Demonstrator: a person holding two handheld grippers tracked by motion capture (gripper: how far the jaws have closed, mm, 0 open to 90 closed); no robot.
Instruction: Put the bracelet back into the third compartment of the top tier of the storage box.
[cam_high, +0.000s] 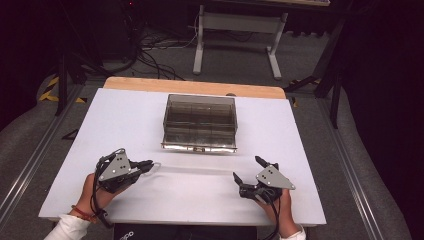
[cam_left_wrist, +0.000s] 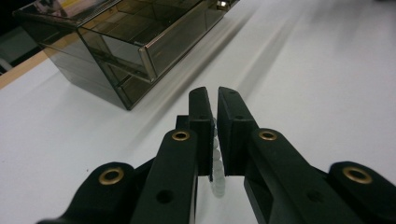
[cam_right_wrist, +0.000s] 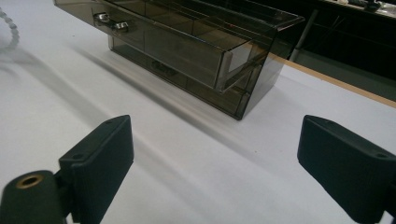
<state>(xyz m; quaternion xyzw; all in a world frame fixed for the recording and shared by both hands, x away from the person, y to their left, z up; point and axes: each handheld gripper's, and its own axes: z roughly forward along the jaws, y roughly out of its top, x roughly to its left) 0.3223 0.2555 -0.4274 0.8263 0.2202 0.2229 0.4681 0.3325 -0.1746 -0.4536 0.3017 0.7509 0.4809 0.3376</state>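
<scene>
A smoky clear drawer box (cam_high: 200, 120) stands mid-table, its top drawer (cam_left_wrist: 154, 42) pulled partly out toward me. My left gripper (cam_high: 148, 165) rests at the near left, shut on a string of small white beads (cam_left_wrist: 216, 156) that runs between its two jaws (cam_left_wrist: 215, 95). A pale loop of the beads (cam_high: 156, 165) lies on the table just beyond the fingertips and reappears as white beads (cam_right_wrist: 9, 27) at the far left of the right gripper view. My right gripper (cam_high: 248, 168) sits at the near right, open, with nothing between its jaws (cam_right_wrist: 219, 154).
The white table top (cam_high: 125, 125) has a wooden strip (cam_high: 195, 86) along its far edge. Beyond it stand a white frame (cam_high: 237, 30) and cables on the floor. The drawer's metal handle (cam_right_wrist: 109, 22) faces the near side.
</scene>
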